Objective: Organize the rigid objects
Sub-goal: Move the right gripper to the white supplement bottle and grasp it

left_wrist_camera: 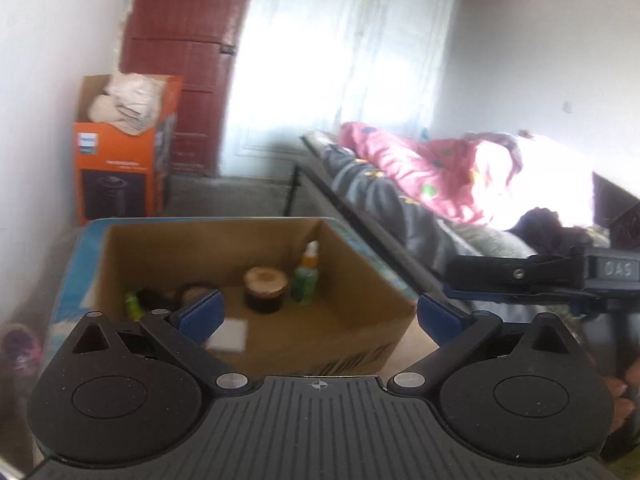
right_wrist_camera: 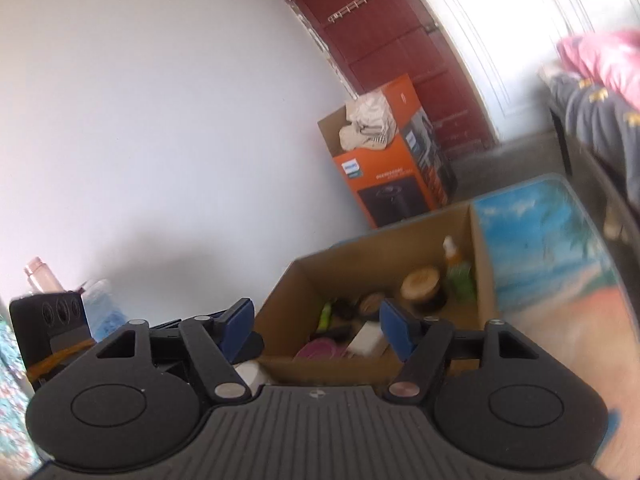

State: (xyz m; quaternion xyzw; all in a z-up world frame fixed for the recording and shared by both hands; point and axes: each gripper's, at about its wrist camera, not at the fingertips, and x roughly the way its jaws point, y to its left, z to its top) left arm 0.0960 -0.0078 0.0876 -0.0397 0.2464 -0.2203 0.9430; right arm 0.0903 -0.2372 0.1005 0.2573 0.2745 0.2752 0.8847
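An open cardboard box [left_wrist_camera: 200, 256] [right_wrist_camera: 360, 256] stands on a table with a beach picture on its top [right_wrist_camera: 552, 248]. Inside it are a dark jar with a wooden lid [left_wrist_camera: 266, 288] [right_wrist_camera: 422, 286], a green bottle with an orange spray top [left_wrist_camera: 306, 280] [right_wrist_camera: 458, 272], a lime-green tube [left_wrist_camera: 132, 304] [right_wrist_camera: 326, 314], a small white box [right_wrist_camera: 366, 340] and a pink round item [right_wrist_camera: 320, 350]. My left gripper [left_wrist_camera: 320, 314] hangs open over the box's near side, holding nothing. My right gripper [right_wrist_camera: 318, 330] is open too, empty, at the box's near left corner.
An orange appliance carton stuffed with cloths [left_wrist_camera: 120, 160] [right_wrist_camera: 392, 168] stands by a red door [left_wrist_camera: 188, 40]. A bed with a pink blanket [left_wrist_camera: 440, 168] runs along the right. A black case [right_wrist_camera: 48, 328] and bottles [right_wrist_camera: 38, 276] sit left of the right gripper.
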